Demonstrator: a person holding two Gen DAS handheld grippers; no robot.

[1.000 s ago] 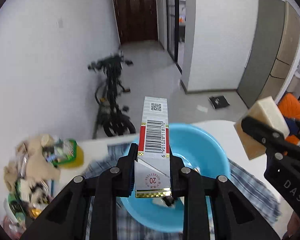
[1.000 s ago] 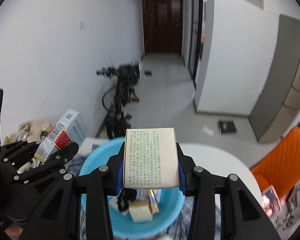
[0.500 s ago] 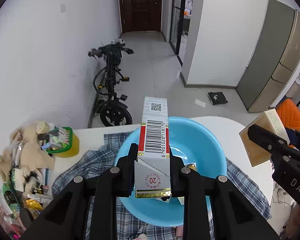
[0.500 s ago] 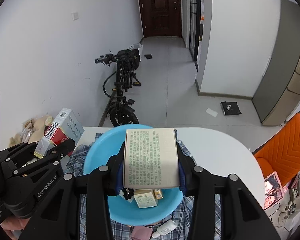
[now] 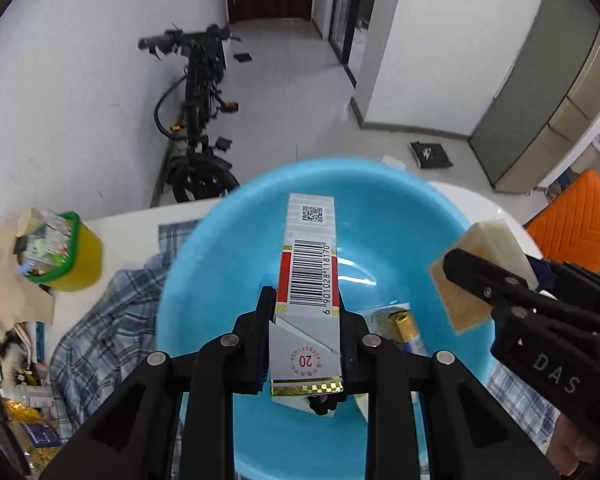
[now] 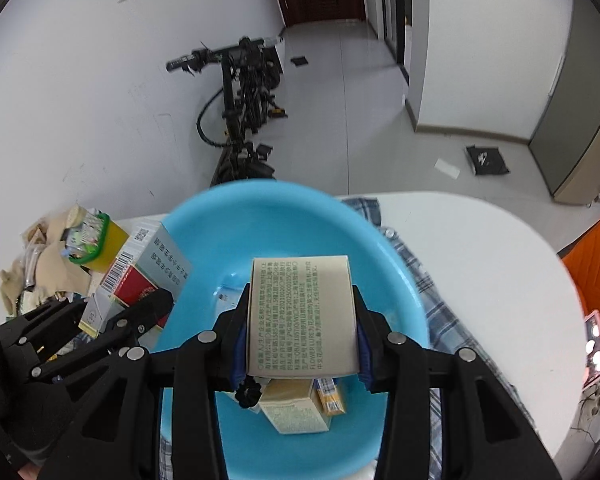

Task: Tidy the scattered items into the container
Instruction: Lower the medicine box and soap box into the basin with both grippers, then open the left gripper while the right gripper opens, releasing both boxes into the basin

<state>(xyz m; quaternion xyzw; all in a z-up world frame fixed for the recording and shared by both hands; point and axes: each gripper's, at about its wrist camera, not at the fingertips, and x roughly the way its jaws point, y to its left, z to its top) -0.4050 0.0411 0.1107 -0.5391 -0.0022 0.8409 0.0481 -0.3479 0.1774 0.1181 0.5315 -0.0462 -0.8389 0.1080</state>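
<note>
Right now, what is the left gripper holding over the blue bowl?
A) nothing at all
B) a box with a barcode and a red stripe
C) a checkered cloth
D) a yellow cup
B: the left gripper is shut on a tall barcode box with a red stripe, held above the blue basin, which already has small items inside.

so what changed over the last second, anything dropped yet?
Nothing dropped. Both grippers moved forward and down over the blue basin, which now fills more of each view. The left gripper still clamps the barcode carton; the right gripper still clamps the beige box. Items already in the basin look unmoved.
</note>
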